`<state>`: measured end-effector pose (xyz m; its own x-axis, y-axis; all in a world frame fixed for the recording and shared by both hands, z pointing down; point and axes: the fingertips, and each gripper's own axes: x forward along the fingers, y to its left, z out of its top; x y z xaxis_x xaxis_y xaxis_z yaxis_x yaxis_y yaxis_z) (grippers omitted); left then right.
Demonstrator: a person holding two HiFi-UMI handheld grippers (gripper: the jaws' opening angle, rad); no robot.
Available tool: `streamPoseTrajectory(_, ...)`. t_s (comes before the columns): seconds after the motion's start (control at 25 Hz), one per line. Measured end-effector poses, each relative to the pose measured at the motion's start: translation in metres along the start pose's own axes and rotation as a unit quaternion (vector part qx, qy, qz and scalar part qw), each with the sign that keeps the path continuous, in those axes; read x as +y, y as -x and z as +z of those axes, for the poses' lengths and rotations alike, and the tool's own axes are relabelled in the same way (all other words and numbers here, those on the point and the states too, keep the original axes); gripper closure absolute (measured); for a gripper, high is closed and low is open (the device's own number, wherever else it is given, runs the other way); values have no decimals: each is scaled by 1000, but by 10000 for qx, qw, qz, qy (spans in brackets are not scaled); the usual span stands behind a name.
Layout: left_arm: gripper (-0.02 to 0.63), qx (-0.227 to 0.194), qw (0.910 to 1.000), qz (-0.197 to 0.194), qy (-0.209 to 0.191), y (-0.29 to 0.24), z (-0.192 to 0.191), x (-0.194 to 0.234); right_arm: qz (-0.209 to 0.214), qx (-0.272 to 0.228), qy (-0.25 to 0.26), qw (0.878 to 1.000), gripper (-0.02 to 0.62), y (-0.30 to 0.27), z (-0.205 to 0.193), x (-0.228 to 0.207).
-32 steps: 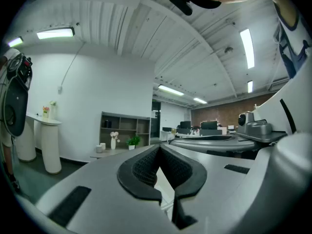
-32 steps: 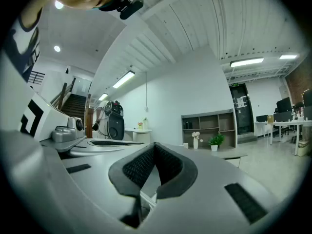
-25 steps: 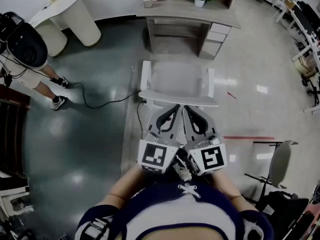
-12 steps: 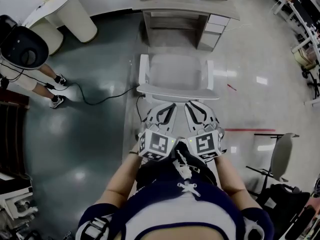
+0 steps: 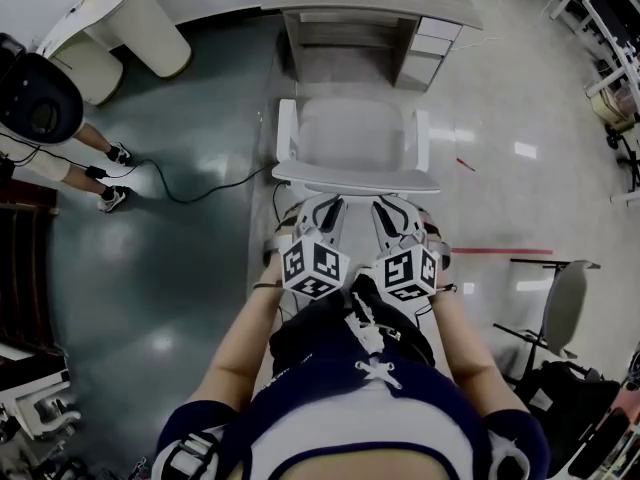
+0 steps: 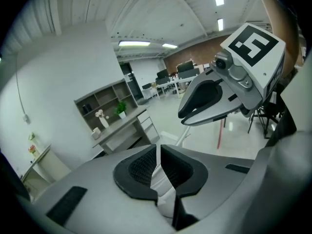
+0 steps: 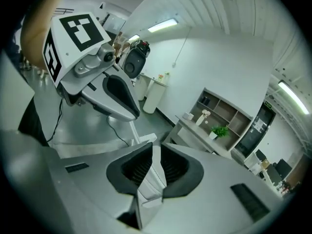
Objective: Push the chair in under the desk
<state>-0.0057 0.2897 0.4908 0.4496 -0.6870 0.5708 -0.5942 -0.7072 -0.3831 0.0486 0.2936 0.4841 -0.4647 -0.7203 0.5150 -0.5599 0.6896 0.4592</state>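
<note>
Left gripper point(image 5: 322, 211): in my left hand, jaws all but closed with only a thin slit, just easing apart, gripping nothing.
Right gripper point(image 5: 396, 211): close beside it in my right hand, the same thin slit, also just opening, empty.
White chair with armrests point(image 5: 355, 136): directly ahead of both grippers, backrest toward me; I cannot tell if they touch.
Grey wooden desk with drawers point(image 5: 372, 10): beyond the chair, whose seat stands out in front of it.

black cable point(image 5: 200, 202) trails toward bystander point(image 5: 35, 160); round white table point(image 5: 150, 38) beyond.
</note>
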Motion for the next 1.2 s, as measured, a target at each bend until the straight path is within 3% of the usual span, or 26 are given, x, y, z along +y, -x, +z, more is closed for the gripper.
streamPoseTrajectory(0.2,532,480,9969,-354,-511,-18,-22,-10,229,370,439,9981,572,-23,-16,10)
streamPoseTrajectory(0.32,503,714,9923,-521,-865,-28,-31,-14,493,747,689,9936,508,-40,-33,16)
streamPoseTrajectory(0.44,480,887,9868,-556,-1238,-42,-40,-14,680,1064,963,9873,486,-57,-51,21)
streamPoseTrajectory(0.6,454,1199,9660,-386,-2256,-62,-58,-10,698,1443,1668,9729,485,-75,-75,25)
streamPoseTrajectory(0.72,431,1476,9494,-516,-2723,-77,-75,-13,728,1662,2167,9592,485,-86,-91,26)
streamPoseTrajectory(0.84,404,1759,9386,-702,-2883,-93,-91,-16,834,1816,2329,9518,485,-95,-105,27)
streamPoseTrajectory(1.0,382,1988,9307,-877,-2943,-109,-107,-19,845,1946,2424,9467,485,-106,-118,20)
streamPoseTrajectory(1.08,382,1973,9333,-897,-2862,-115,-111,-18,883,1941,2434,9462,485,-111,-121,19)
streamPoseTrajectory(1.2,383,1787,9475,-833,-2517,-122,-110,-14,928,1955,2462,9447,488,-120,-124,21)
